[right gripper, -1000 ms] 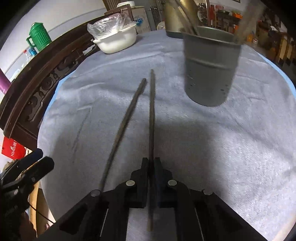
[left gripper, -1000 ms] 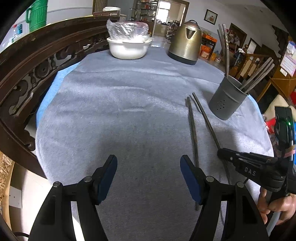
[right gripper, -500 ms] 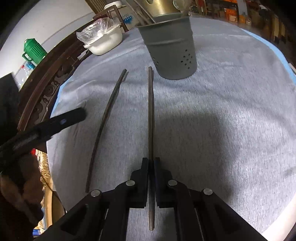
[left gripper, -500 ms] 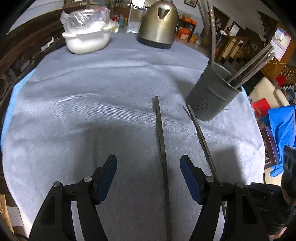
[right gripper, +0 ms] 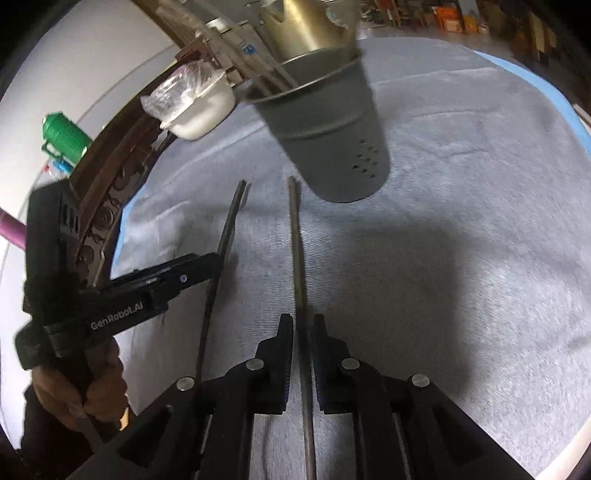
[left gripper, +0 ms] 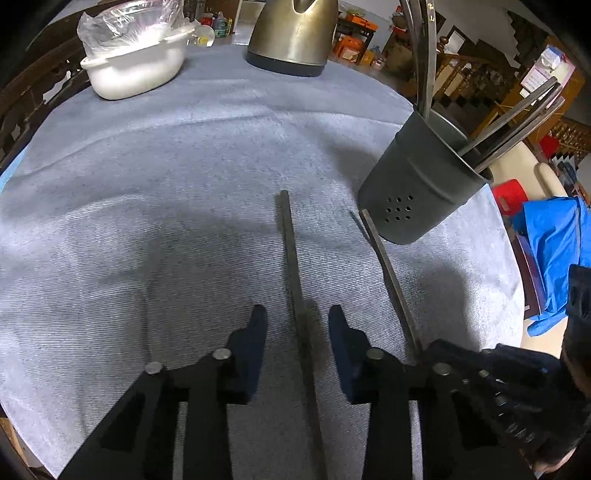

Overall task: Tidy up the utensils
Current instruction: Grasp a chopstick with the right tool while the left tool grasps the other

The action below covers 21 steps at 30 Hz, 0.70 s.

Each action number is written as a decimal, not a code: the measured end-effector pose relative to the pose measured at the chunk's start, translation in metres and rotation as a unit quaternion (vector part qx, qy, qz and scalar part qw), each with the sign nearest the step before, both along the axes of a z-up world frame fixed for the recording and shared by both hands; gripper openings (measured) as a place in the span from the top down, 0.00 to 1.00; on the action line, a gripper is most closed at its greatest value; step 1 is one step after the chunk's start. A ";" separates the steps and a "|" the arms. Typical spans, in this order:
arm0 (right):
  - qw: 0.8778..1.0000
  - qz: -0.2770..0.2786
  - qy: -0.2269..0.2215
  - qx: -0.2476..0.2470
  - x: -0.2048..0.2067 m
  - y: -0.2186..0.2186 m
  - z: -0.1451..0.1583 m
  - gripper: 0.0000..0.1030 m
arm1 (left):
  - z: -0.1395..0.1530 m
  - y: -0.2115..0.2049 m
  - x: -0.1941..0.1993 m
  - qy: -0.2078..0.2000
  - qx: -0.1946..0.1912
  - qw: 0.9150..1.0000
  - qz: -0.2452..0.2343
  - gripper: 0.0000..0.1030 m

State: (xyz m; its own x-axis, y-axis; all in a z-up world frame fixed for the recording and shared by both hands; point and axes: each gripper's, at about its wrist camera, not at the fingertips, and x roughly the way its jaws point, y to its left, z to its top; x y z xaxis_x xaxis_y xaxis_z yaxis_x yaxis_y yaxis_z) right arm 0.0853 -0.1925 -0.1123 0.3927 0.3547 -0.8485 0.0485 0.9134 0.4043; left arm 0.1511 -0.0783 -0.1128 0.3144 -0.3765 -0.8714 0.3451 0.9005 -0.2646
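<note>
Two long dark chopsticks lie on the grey cloth. My left gripper (left gripper: 297,325) is open and straddles the left chopstick (left gripper: 290,251), pads clear of it. My right gripper (right gripper: 303,326) has its jaws slightly parted around the right chopstick (right gripper: 297,251), whose tip points at the grey utensil cup (right gripper: 332,125). The right chopstick also shows in the left wrist view (left gripper: 384,258), running into the right gripper's body (left gripper: 480,380). The cup (left gripper: 417,181) holds several metal chopsticks. The left chopstick (right gripper: 221,254) and the left gripper's body (right gripper: 122,299) show in the right wrist view.
A white bowl covered in plastic (left gripper: 136,62) and a brass-coloured kettle (left gripper: 291,33) stand at the far side of the table. A carved dark wooden rail (right gripper: 110,173) runs along the left edge. A green jug (right gripper: 64,136) stands beyond it.
My left gripper has moved right over the left chopstick and its jaws have narrowed. My right gripper's jaws have eased slightly apart around the right chopstick and it has come closer to the cup.
</note>
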 end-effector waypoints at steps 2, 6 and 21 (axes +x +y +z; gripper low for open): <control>1.000 0.002 0.003 -0.018 0.000 0.005 -0.005 0.88 | -0.003 -0.002 0.001 0.004 -0.003 1.000 -0.001 0.79; 1.000 0.003 0.000 -0.029 0.001 0.010 -0.007 0.89 | -0.007 0.000 0.002 0.009 -0.009 1.000 0.005 0.92; 1.000 0.010 0.020 0.017 0.016 0.020 -0.003 0.87 | 0.001 0.033 0.000 0.023 -0.009 1.000 0.015 0.73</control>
